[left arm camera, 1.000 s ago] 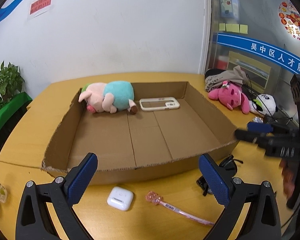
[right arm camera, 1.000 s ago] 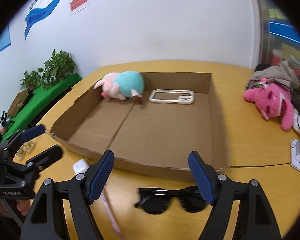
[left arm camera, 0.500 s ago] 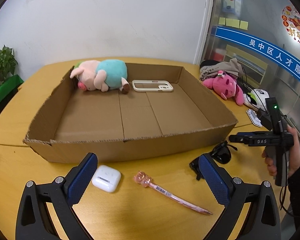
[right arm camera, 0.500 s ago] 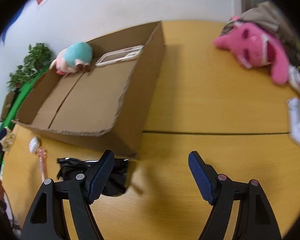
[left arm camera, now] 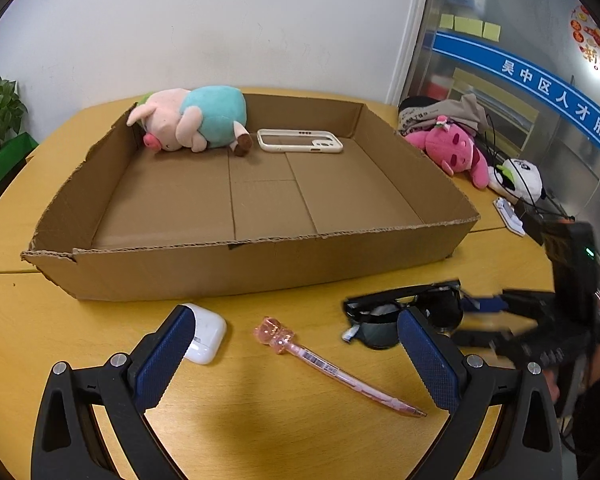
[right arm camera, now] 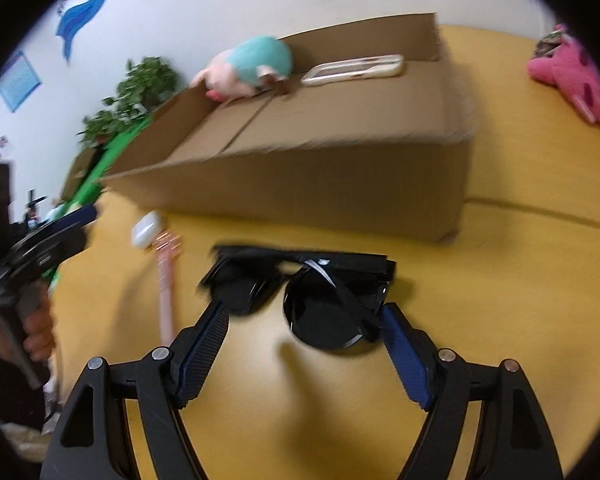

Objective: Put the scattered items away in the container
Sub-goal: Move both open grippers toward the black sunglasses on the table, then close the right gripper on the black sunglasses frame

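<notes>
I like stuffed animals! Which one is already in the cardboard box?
The pig in the teal shirt, lying in the far left corner of the cardboard box. The pink plush and panda plush are still outside, on the table.

Cardboard box: wide, shallow, open-topped, flat on yellow table, beyond both claws.

Pig plush, pink w/ teal shirt, lies on its side in box's far-left corner. White phone case flat just right of it, by far wall.

Outside box, nr its front wall:
- White earbud case, shut, partly behind left claw's left pad.
- Pink pen w/ bow-shaped top, lying diagonal betw. left claw's wide-spread fingers, not touched.
- Black sunglasses, arms folded, lenses up, just ahead of right claw, betw. its spread tips; contact w/ right pad unclear, view blurred.
</notes>
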Demonstrator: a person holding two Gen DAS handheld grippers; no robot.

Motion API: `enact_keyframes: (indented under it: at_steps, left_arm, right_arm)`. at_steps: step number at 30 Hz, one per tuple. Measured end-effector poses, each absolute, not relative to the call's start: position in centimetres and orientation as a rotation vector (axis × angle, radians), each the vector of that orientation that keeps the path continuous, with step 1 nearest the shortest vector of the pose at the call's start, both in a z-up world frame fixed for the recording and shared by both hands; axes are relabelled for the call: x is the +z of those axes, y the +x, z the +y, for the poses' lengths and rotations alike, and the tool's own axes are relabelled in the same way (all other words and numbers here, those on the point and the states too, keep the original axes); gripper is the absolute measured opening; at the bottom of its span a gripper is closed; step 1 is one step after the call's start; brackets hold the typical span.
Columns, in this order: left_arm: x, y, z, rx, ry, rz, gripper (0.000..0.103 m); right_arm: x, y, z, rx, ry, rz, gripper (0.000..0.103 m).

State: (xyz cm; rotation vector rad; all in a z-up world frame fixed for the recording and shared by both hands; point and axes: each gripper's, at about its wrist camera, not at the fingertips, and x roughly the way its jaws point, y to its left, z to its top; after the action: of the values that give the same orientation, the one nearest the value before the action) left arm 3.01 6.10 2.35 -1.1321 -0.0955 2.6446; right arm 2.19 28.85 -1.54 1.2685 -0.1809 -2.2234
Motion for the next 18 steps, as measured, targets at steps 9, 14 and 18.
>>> enact_keyframes:
  at_steps: [9, 14, 18]
  left_arm:
    - [2.1, 1.5, 8.7, 2.563, -1.200, -0.101, 0.102]
    - [2.0, 0.6, 10.1, 2.503, -1.243, -0.139, 0.102]
    - [1.1, -0.1, 10.2, 2.417, -1.301, -0.231, 0.100]
  right_arm:
    - [0.5, 4.5, 28.2, -2.291, 1.159, 0.068, 0.078]
    - [-0.1, 3.5, 25.2, -2.245, 1.146, 0.217, 0.078]
    - [-1.7, 2.7, 23.7, -2.250, 1.218, 0.308, 0.077]
